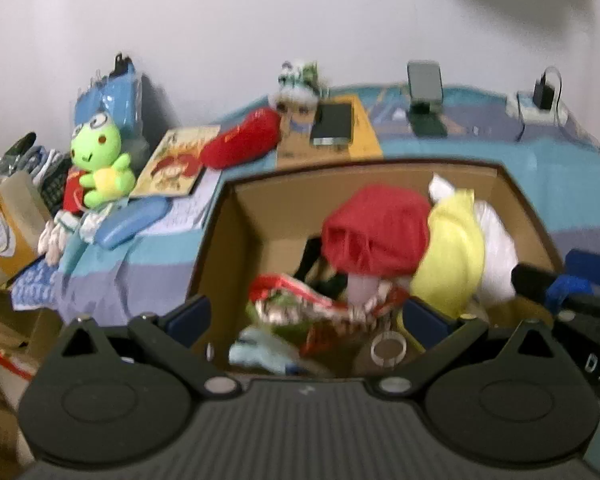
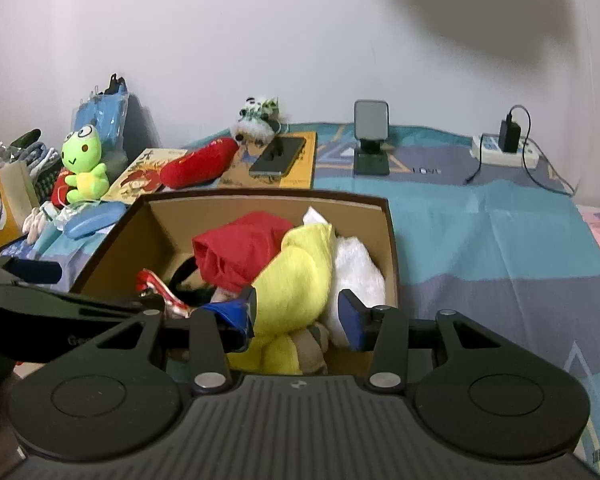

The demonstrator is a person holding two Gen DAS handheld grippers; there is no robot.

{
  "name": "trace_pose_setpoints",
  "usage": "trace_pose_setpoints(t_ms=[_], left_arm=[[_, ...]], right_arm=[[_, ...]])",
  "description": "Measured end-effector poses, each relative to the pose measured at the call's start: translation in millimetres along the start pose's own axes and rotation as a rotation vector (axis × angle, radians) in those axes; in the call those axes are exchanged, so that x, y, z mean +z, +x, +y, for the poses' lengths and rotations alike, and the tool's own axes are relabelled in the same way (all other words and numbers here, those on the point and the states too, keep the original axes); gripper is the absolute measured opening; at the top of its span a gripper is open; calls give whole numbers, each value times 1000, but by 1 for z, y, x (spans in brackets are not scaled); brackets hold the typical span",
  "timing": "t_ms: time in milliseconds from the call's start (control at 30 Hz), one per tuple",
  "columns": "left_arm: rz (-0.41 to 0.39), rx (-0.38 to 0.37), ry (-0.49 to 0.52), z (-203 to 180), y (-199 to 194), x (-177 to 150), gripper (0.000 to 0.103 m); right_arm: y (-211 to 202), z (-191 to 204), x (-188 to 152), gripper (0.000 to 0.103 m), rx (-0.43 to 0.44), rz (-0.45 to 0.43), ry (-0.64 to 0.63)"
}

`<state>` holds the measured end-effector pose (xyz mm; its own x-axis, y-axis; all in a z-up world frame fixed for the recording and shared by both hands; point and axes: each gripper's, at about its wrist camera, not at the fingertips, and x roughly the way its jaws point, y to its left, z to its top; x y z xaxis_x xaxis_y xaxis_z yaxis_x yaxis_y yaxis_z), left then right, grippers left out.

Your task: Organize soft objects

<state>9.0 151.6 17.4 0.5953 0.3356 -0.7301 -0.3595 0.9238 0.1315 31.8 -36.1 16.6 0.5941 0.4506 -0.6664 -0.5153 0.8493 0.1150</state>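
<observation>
A brown cardboard box stands on the bed, holding a red cloth, a yellow soft toy, a white fluffy piece and a red patterned item. My left gripper is open and empty over the box's near side. My right gripper is open, its fingers either side of the yellow toy, not closed on it. A green frog plush and a red plush lie behind the box.
Books, a phone, a phone stand, a small panda plush and a power strip with charger sit along the wall. A blue case and a paper bag are at left.
</observation>
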Motion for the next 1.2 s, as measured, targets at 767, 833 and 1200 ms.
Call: trace_pose_setpoints(t_ms=[767, 833, 1200], left_arm=[[130, 22, 1, -43, -10, -10, 102], [116, 22, -8, -39, -13, -5, 102], [25, 27, 38, -18, -9, 31, 102]], right_arm=[[-16, -35, -2, 29, 45, 122, 78], [-17, -29, 4, 29, 33, 100, 56], [-3, -9, 30, 30, -40, 8, -10]])
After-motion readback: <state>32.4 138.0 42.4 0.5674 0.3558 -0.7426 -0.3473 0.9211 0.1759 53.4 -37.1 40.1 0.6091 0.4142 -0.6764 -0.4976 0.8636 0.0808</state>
